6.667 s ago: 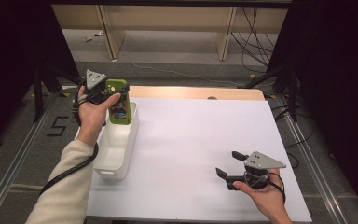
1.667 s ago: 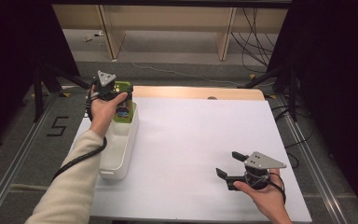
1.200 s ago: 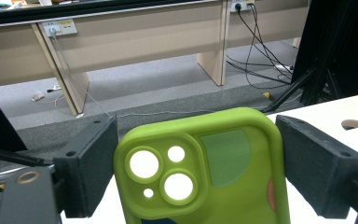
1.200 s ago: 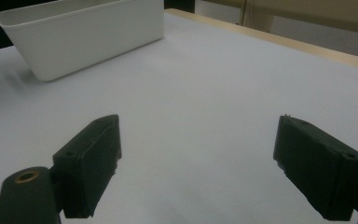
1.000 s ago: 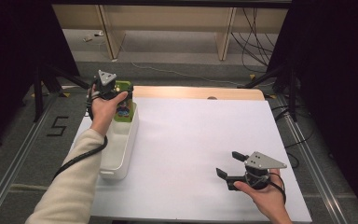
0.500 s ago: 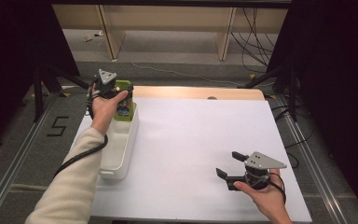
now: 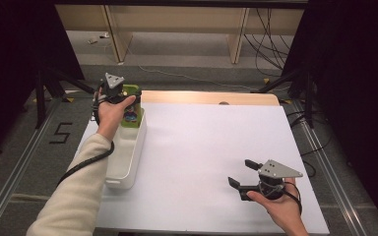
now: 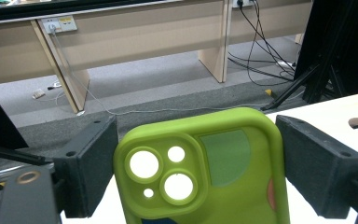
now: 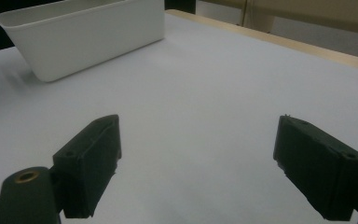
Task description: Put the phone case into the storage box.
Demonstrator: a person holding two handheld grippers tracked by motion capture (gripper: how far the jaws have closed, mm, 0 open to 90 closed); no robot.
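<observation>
My left gripper [image 7: 120, 94] and hand cover most of the green phone case [image 8: 205, 172] from above, and its bottom is cut off up close. It stands upright, camera holes on top, over the far end of the white bin [image 7: 128, 157]. Left jaws are clamped on its sides, and the right gripper [image 7: 243, 174] sits wide open and empty over the bench [image 7: 202, 147].

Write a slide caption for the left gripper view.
Left claw clamps a green phone case, camera cutouts facing the lens, desks and cables behind.

One green phone case [image 8: 205, 172]; one white bin [image 7: 126, 153]; two grippers.
</observation>
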